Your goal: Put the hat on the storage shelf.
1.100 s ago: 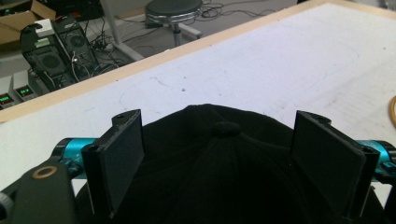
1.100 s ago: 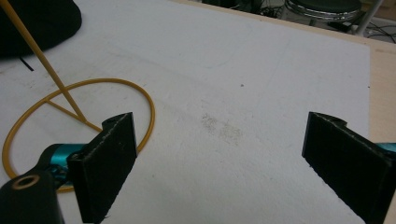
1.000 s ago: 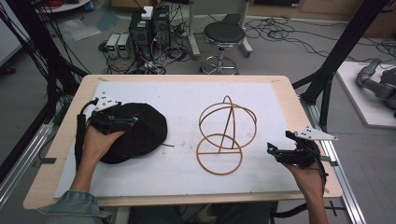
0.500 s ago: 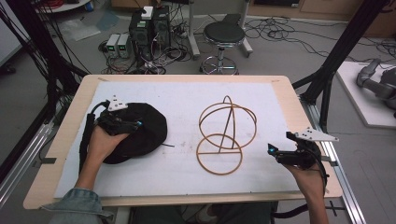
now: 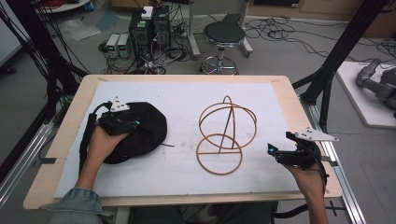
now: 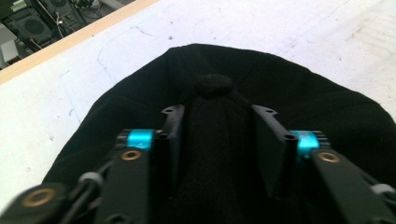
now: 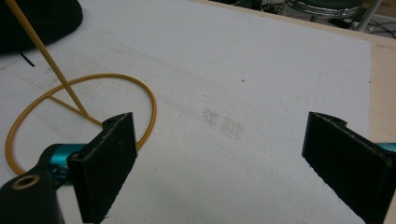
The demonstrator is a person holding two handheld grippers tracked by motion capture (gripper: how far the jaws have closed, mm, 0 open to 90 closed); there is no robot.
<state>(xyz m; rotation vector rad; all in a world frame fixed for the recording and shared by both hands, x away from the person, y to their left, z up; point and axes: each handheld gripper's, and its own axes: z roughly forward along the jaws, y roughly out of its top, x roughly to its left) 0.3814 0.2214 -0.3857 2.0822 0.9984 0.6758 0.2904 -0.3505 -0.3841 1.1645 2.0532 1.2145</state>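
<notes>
the black cap lies on the left part of the white desk, with the left hand-held gripper set down on its near side. from the high view the jaws are lost against the dark cloth; the left gripper view settles it, showing a ridge of the black cap pinched between the two jaws, just short of the button on its crown. those jaws have just been closing, and the cloth is between them. the yellow wire stand sits at mid-desk, well apart from the cap. the right hand-held gripper hovers near the desk's right edge; the right gripper view shows its jaws spread wide and released, only bare desk between them, the stand's base ring beside its left jaw.
</notes>
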